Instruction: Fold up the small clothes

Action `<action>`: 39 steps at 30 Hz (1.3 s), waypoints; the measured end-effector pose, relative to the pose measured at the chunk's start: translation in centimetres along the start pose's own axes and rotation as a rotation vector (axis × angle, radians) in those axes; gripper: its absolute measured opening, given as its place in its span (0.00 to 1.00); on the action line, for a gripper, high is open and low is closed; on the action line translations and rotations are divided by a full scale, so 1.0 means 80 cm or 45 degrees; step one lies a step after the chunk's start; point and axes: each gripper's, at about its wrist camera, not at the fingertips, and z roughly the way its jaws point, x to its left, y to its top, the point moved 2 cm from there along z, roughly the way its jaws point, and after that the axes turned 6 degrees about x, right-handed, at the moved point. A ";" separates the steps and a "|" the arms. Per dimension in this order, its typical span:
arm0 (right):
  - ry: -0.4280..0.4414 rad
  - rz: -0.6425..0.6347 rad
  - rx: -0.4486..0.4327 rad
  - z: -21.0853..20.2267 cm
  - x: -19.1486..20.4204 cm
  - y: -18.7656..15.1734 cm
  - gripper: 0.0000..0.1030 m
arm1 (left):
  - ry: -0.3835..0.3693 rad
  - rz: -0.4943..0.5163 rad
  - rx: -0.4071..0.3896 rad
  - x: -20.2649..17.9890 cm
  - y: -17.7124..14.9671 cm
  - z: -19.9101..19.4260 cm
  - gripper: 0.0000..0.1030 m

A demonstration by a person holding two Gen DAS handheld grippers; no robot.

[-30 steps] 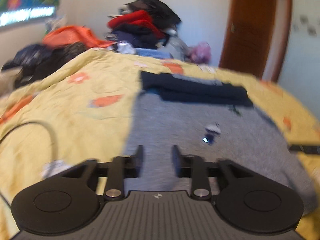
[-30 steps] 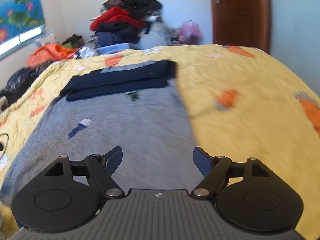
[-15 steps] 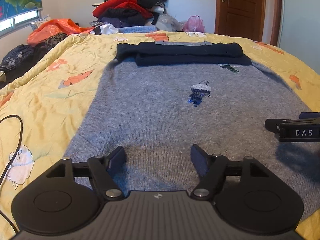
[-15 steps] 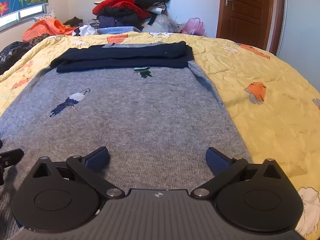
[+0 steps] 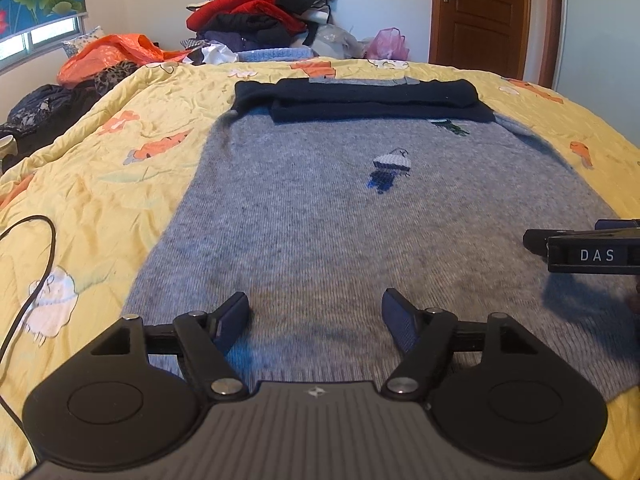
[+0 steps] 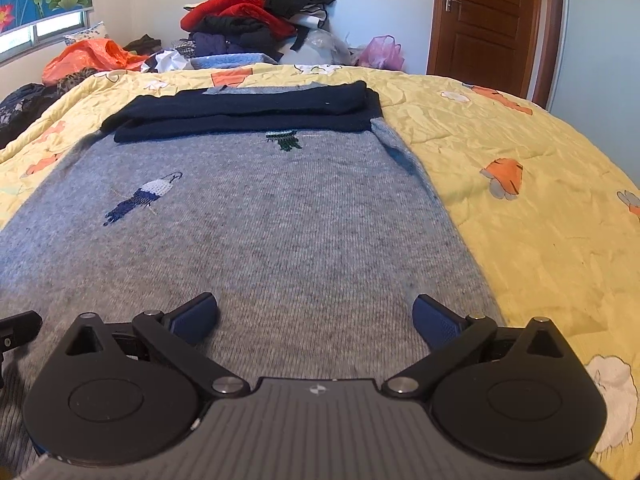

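Note:
A grey knitted sweater [image 5: 320, 220] with small embroidered birds lies flat on the yellow bed cover; it also shows in the right wrist view [image 6: 260, 232]. Its dark navy sleeves [image 5: 360, 98] are folded across the far end [image 6: 248, 112]. My left gripper [image 5: 314, 318] is open and empty, low over the sweater's near hem on the left half. My right gripper [image 6: 314, 318] is open wide and empty, over the near hem by the sweater's right edge. It also shows at the right edge of the left wrist view [image 5: 584, 248].
The yellow bed cover [image 5: 100, 168] spreads on both sides [image 6: 540, 220]. A black cable [image 5: 36, 264] lies on it at the left. A pile of clothes [image 5: 260, 16] and an orange bag [image 5: 108, 54] sit beyond the bed. A brown door [image 5: 480, 16] is at the back right.
Both grippers swung from tilted, blurred views to level ones and came down to the sweater's near hem. Both sets of fingers opened wider.

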 end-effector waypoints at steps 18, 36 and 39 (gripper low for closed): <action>0.004 -0.006 -0.030 -0.003 -0.001 -0.005 1.00 | -0.003 -0.009 -0.055 0.003 -0.010 -0.001 0.75; 0.008 -0.023 -0.014 -0.036 -0.007 -0.036 1.00 | -0.005 -0.014 -0.057 0.004 -0.011 -0.002 0.75; 0.022 -0.030 -0.004 -0.049 -0.009 -0.048 1.00 | -0.008 -0.016 -0.055 0.004 -0.011 -0.002 0.76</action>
